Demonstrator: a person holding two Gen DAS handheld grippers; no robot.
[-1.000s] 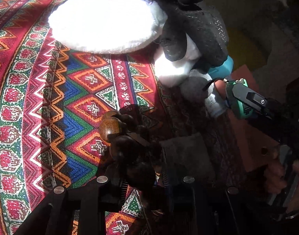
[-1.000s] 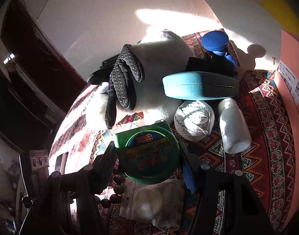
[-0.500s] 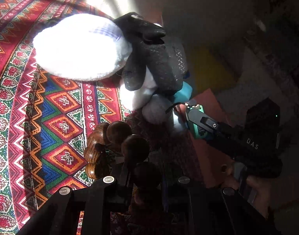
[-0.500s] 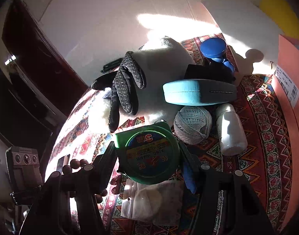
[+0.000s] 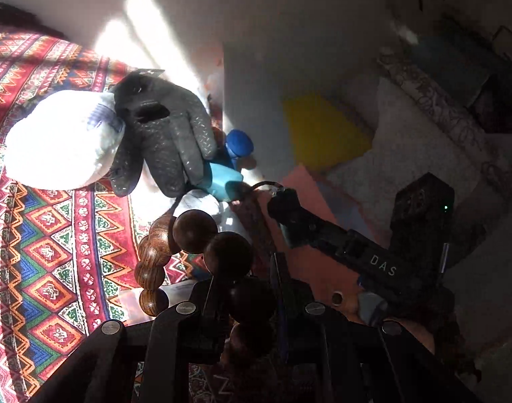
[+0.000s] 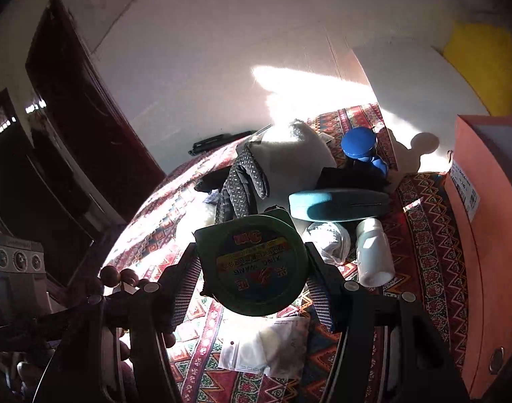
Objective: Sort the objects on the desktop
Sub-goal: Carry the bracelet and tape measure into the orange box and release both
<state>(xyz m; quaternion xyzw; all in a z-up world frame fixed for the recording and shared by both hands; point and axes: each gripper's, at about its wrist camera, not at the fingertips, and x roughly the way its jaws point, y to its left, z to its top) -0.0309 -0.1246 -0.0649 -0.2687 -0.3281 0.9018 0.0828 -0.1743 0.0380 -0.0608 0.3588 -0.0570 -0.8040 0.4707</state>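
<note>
My left gripper point(image 5: 246, 288) is shut on a string of large brown wooden beads point(image 5: 195, 226), held up above the patterned cloth point(image 5: 44, 235). My right gripper point(image 6: 252, 265) is shut on a round green tape measure point(image 6: 252, 262), lifted over the cloth point(image 6: 427, 241). In the left wrist view the right gripper's body point(image 5: 350, 248) crosses the right side. Behind lie a grey dotted glove point(image 6: 242, 184), a teal case point(image 6: 336, 205), a ball of white yarn point(image 6: 326, 240), a white bottle point(image 6: 373, 255) and a blue-capped bottle point(image 6: 358, 142).
A white fluffy cushion point(image 5: 58, 141) lies under the glove point(image 5: 168, 141). An orange box point(image 6: 487, 235) stands at the right edge of the cloth. A clear plastic packet point(image 6: 266, 346) lies below the tape measure. A white wall point(image 6: 222, 67) runs behind, a dark wooden cabinet point(image 6: 81, 110) at left.
Both grippers have risen from the cloth with their loads. The beads now hang clear of the surface, and the left view has swung right toward the wall and floor.
</note>
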